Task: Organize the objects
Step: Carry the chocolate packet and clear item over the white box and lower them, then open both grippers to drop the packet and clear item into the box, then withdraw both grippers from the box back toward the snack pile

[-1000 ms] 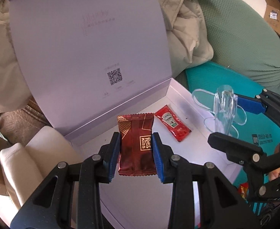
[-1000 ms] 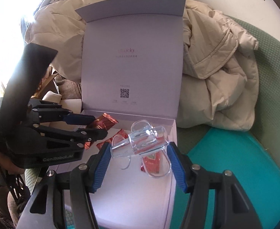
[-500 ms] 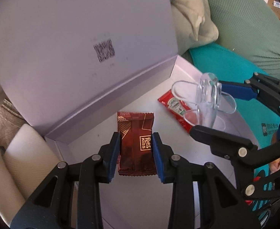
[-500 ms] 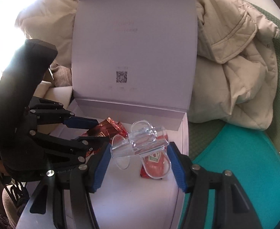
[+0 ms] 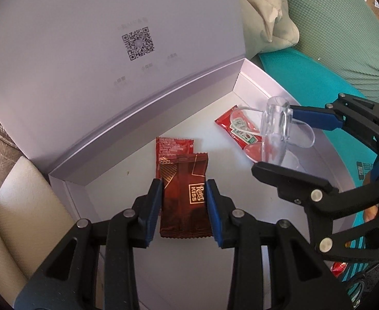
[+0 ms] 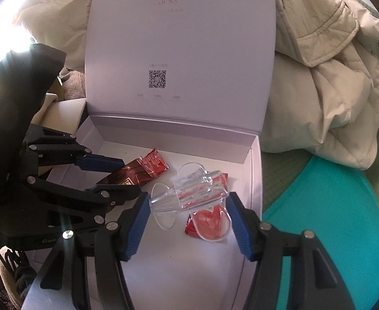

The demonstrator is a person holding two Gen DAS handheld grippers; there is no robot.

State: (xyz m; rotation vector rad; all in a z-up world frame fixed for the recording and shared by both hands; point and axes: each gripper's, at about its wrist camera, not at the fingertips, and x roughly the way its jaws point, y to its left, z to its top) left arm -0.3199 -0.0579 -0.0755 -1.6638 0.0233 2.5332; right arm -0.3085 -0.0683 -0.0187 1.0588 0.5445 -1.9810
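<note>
Left gripper (image 5: 184, 201) clamped on dark brown foil wafer packet (image 5: 183, 193), blue pads pressing both long edges, packet hanging over the floor of the open pale lilac box (image 5: 143, 139). Red sachet (image 5: 174, 147) lies flat just behind the packet, partly covered by it. Ketchup sachet (image 5: 237, 126) flat on the box floor further right. Right gripper (image 6: 188, 204) half open, gripping a clear plastic clip (image 6: 197, 191), glossy with rounded loops, directly above the ketchup sachet. Lid upright, matte, QR code printed. Right wrist view alone shows the cream puffy jacket (image 6: 326, 77) behind the box; left wrist view alone reads the packet's "KISS" label. Teal cushion (image 6: 331, 219) right.
</note>
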